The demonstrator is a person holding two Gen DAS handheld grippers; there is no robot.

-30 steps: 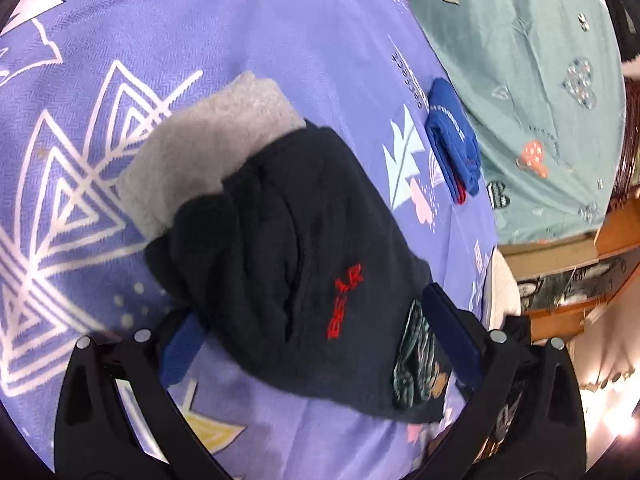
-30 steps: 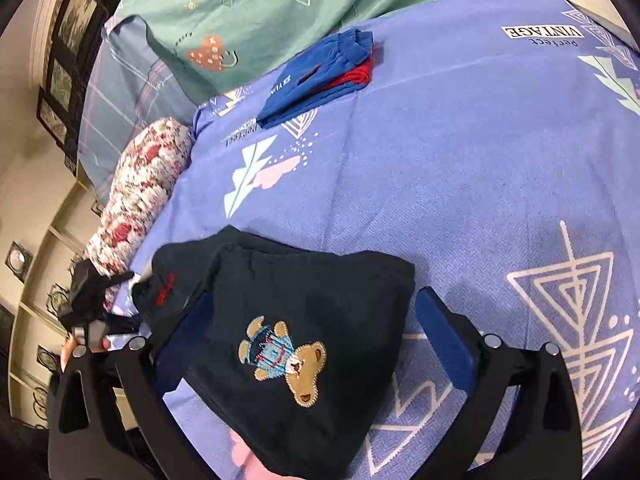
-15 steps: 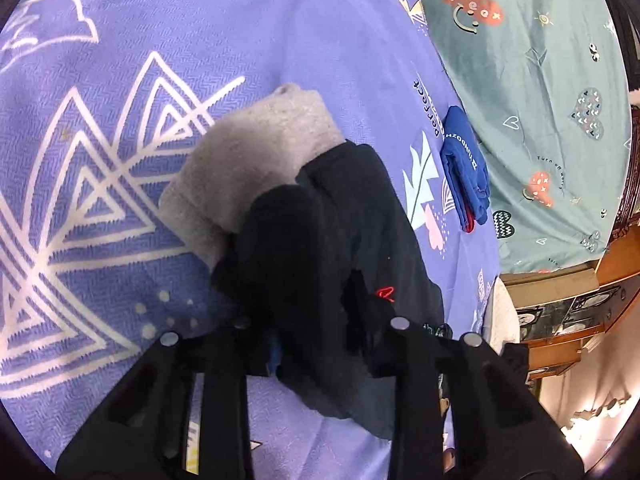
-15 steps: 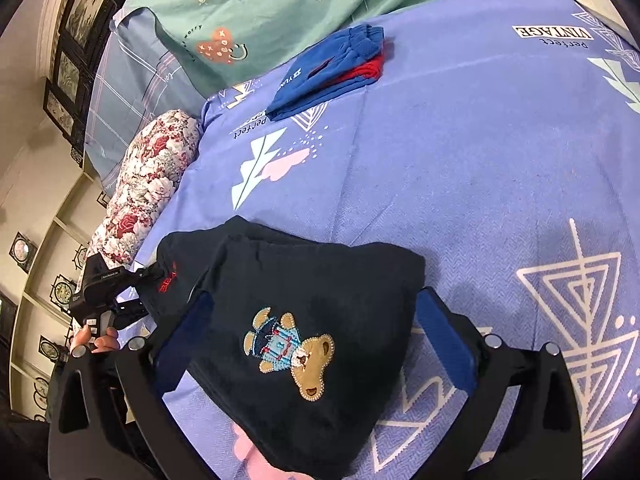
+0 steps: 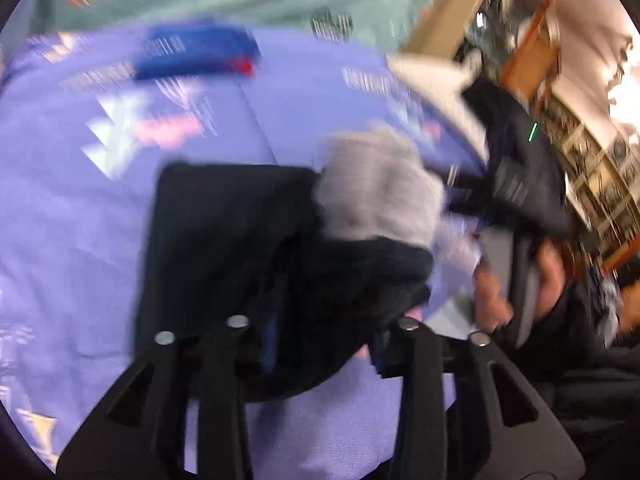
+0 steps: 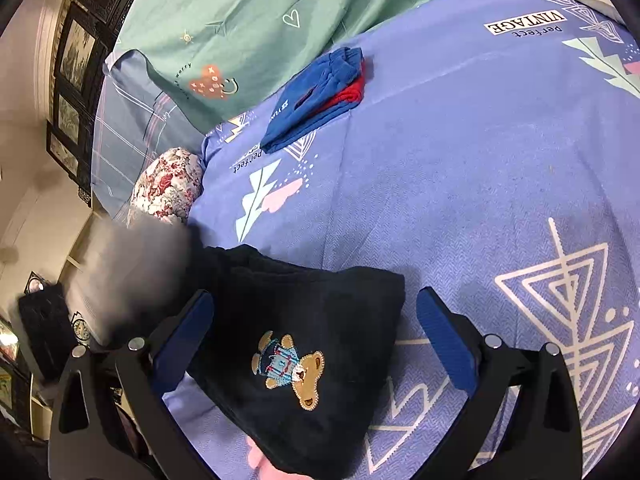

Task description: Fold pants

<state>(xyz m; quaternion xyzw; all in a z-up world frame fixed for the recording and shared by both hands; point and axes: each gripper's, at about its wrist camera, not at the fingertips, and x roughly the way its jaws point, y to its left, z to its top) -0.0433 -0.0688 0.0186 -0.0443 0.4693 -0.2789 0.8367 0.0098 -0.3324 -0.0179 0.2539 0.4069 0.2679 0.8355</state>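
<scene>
Dark navy pants point(image 6: 280, 288) with a bear patch point(image 6: 290, 368) lie folded on the purple bedsheet point(image 6: 480, 160). My right gripper point(image 6: 316, 300) stands open astride them, a blue pad on each side. The left wrist view is blurred by motion. There my left gripper point(image 5: 324, 344) is shut on a bunch of the dark pants point(image 5: 224, 232), and its jaws are opening slightly with the fabric still between them. The grey inner side point(image 5: 376, 192) of the lifted part shows above. That lifted part is a blurred grey mass point(image 6: 140, 272) in the right wrist view.
A folded blue and red garment point(image 6: 316, 92) lies farther up the bed, near a green quilt point(image 6: 260, 8) and a floral pillow point(image 6: 168, 184). A hand point(image 5: 492, 296) holding the other gripper shows at the right of the left wrist view, with wooden shelves point(image 5: 532, 40) behind.
My left gripper went from wide open to shut on the pants' end, then swung it up and across while rolling. The right gripper has stayed open over the bear patch.
</scene>
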